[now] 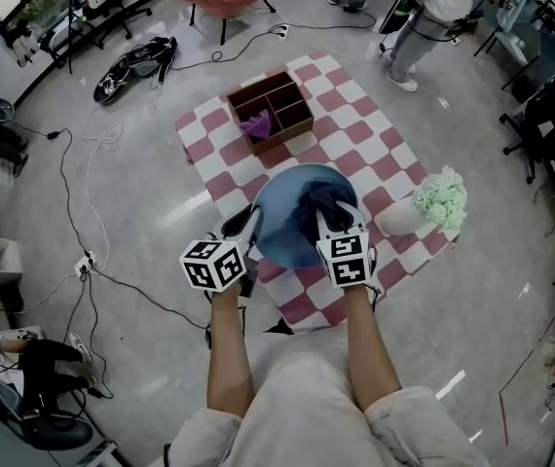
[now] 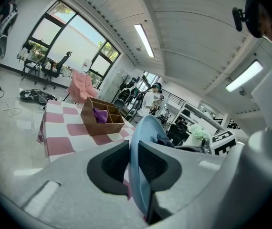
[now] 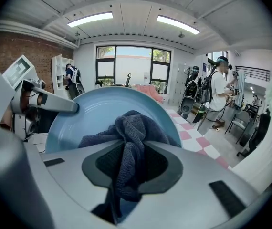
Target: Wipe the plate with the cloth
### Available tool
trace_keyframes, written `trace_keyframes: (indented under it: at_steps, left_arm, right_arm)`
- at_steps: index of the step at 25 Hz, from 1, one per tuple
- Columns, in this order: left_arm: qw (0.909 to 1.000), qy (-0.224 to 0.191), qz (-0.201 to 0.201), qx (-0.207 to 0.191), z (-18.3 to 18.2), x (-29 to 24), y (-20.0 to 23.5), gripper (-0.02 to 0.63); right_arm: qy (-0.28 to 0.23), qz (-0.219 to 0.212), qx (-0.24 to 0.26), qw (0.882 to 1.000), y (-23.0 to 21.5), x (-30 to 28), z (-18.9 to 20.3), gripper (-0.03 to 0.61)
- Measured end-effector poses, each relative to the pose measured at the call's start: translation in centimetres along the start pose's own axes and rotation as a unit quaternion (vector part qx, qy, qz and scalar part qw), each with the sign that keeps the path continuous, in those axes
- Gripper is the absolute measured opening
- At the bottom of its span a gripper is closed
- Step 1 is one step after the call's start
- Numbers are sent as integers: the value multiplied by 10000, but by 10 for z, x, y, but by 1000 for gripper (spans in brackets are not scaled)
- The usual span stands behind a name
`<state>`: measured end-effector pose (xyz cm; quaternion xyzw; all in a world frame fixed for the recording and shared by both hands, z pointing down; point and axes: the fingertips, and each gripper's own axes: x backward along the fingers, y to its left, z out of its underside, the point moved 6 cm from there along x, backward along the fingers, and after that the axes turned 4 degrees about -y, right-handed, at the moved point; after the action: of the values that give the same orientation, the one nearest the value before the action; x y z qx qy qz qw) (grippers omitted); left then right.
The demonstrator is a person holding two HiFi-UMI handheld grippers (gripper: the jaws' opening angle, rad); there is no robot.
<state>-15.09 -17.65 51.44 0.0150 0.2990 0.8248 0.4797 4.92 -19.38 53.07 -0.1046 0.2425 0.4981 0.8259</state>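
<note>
Left gripper [image 2: 132, 149] is seen clamped on the edge of the round pale-blue plate [image 1: 282, 217], its two jaws closed on either face of the rim. The plate is thereby lifted off the pink-and-white checked mat [image 1: 355, 115] and tipped up on edge above the mat's middle. This hold is judged to serve as a brace: the dish is steadied from one side so that its hollow face is turned toward the other tool. A dark blue knitted cloth [image 3: 129, 128] is pinched between the narrow-set jaws of the right gripper [image 1: 338, 224], with a bunched wad left proud of the tips and pressed against the plate's inner surface, over the mat's near half. The wad is probably left loose so that fabric, not hard jaw, is what meets the glaze. Toward the mat's far end a brown wooden compartment box [image 1: 292, 93] is set well apart, a purple rag [image 1: 256, 125] lying in one of its sections, out of the way of the wiping.
</note>
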Motion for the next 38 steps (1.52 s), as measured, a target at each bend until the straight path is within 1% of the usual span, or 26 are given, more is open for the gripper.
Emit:
trace_keyframes:
  at_steps: [6, 9, 15, 20, 23, 28, 38]
  left_arm:
    - [9992, -229, -142, 282, -4, 5, 8, 41]
    - [9985, -314, -229, 378, -5, 6, 12, 41]
    - [9954, -450, -428, 733, -2, 6, 18, 43]
    - [9945, -485, -521, 764, -2, 5, 20, 43]
    - [9945, -486, -504, 773, -2, 3, 18, 43]
    - [9965, -347, -358, 668, -1, -3, 8, 45]
    - [9978, 299, 143, 579, 18, -16, -8, 49]
  right_arm:
    - [43, -95, -2, 9999, 6, -1, 2, 101]
    - [58, -159, 110, 9998, 10, -2, 2, 101]
    - [142, -329, 283, 9990, 23, -3, 5, 101]
    - [153, -520, 448, 9975, 40, -7, 3, 101]
    - [119, -664, 563, 9961, 53, -10, -3, 101]
    - [29, -770, 677, 9947, 63, -10, -13, 101]
    - [15, -705, 610, 9956, 57, -7, -11, 101]
